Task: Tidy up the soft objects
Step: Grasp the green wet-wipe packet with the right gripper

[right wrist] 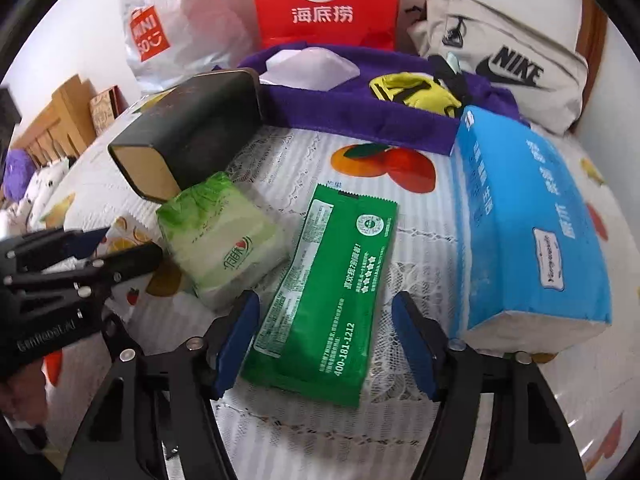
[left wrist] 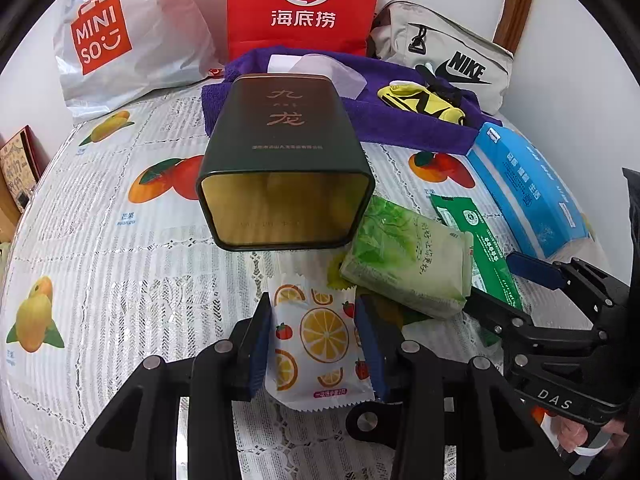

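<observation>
Tablecloth (left wrist: 120, 264): white lace, mango and orange prints. Sachet (left wrist: 320, 344): white with orange slices (small red fruits too). Tin (left wrist: 280, 136): dark green outside, gold inside. Flat packet (right wrist: 324, 300): green. Tissue pack (right wrist: 532, 224): blue. Towel (right wrist: 340, 112): purple.
</observation>
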A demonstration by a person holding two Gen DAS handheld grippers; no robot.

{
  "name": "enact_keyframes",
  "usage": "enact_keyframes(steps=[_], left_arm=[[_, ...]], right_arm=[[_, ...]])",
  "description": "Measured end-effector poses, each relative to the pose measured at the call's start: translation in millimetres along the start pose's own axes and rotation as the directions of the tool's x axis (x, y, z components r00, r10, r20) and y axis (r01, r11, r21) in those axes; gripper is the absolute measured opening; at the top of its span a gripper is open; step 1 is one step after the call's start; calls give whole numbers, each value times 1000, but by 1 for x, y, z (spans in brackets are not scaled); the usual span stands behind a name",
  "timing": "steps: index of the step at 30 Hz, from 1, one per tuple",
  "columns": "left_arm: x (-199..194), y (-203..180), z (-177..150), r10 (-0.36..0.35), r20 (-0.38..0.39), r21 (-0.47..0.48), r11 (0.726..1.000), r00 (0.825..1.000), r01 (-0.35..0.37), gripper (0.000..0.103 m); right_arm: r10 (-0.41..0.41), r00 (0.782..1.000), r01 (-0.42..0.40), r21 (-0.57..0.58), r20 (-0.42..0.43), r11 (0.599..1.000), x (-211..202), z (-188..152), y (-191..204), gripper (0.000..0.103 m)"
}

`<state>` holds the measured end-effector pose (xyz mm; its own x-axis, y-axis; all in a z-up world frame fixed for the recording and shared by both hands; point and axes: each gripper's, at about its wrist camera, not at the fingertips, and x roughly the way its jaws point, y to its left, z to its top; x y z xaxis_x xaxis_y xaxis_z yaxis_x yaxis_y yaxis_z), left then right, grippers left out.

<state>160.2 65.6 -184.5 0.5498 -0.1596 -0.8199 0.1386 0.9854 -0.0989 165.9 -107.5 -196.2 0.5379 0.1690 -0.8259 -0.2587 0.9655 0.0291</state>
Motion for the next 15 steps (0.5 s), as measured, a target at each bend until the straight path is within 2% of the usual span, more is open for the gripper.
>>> enact_keyframes(steps=[3, 8, 13, 15], left_arm=[[0, 0, 0, -1, 0, 0, 1000, 1000, 1, 39], [0, 0, 0, 1, -1, 1, 1000, 1000, -1, 39], [0, 1, 1, 3, -4, 3, 1000, 1000, -3, 39], [0, 1, 1, 2, -5, 4, 1000, 1000, -2, 39]], right_arm=[[25, 1000, -25, -3, -2, 1000, -6, -6, -8, 45], [36, 999, -37, -27, -29, 999, -18, -17, -18, 44], [62, 995, -71, -131, -72, 989, -33, -37, -7, 45], [75, 993, -86, -131, -91, 988, -38, -42, -6, 46]])
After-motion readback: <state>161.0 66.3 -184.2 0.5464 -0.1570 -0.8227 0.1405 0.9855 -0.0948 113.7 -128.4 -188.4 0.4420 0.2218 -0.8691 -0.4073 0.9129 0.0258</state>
